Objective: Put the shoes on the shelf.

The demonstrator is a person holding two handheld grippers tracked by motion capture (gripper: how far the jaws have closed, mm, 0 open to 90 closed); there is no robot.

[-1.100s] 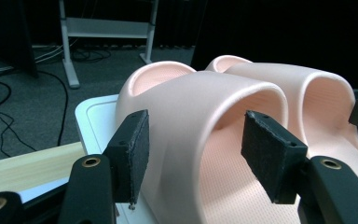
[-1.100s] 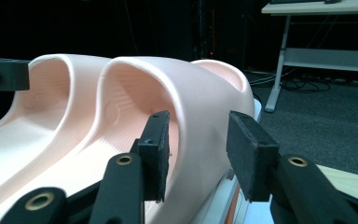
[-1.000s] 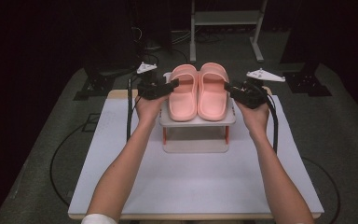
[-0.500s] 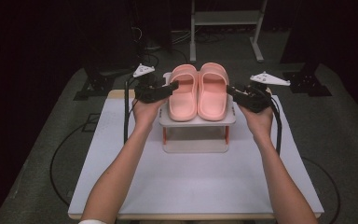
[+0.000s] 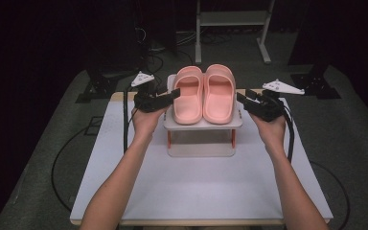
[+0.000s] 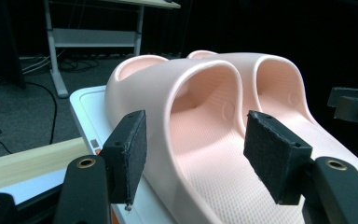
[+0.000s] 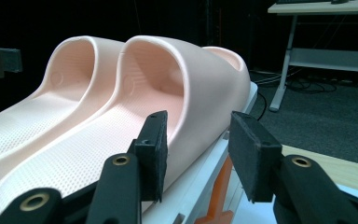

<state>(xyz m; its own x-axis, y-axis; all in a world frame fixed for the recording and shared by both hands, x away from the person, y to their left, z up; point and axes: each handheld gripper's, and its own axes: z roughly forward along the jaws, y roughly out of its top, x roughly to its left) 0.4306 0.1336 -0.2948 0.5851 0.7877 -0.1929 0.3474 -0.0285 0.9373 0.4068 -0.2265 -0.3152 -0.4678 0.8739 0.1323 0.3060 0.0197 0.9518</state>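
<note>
On white table (image 5: pixel 196 191), toward 12 o'clock edge: small white stand (image 5: pixel 201 125) with orange legs. Atop stand, pair of pink slippers side by side, toes toward 12: left slipper (image 5: pixel 188 98), right slipper (image 5: pixel 219 96). Left gripper (image 5: pixel 172 94) at 9 o'clock of stand, jaws apart, straddling outer wall of left slipper, pads (image 6: pixel 130 154) not pressing. Right gripper (image 5: pixel 242 98) at 3 o'clock, jaws likewise apart around outer edge of right slipper, holding nothing.
</note>
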